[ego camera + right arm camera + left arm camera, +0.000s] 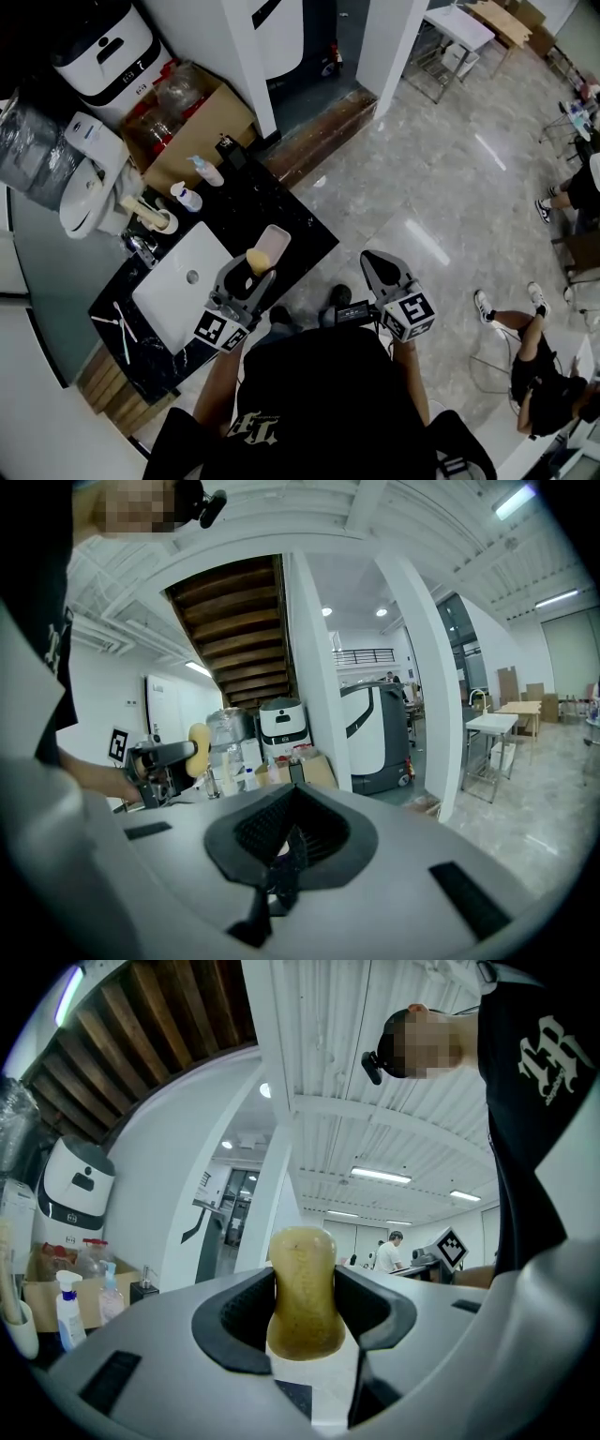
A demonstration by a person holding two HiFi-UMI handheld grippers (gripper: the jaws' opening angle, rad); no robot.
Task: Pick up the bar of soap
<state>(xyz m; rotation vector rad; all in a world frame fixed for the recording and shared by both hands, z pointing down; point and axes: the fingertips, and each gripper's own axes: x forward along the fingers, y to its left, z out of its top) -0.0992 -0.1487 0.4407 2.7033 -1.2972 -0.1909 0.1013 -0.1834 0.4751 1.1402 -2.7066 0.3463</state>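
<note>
A yellow bar of soap stands upright, pinched between the black pads of my left gripper. In the head view the bar of soap is lifted above the black counter, close to the pale soap dish, with my left gripper shut on it. My right gripper hangs to the right of the counter, over the floor, with its jaws shut and nothing between them. In the right gripper view my right gripper looks shut and the bar of soap shows far left.
A white sink with a tap is set in the counter. Bottles and a cup stand behind it. A cardboard box and a white machine stand beyond. People sit at the right.
</note>
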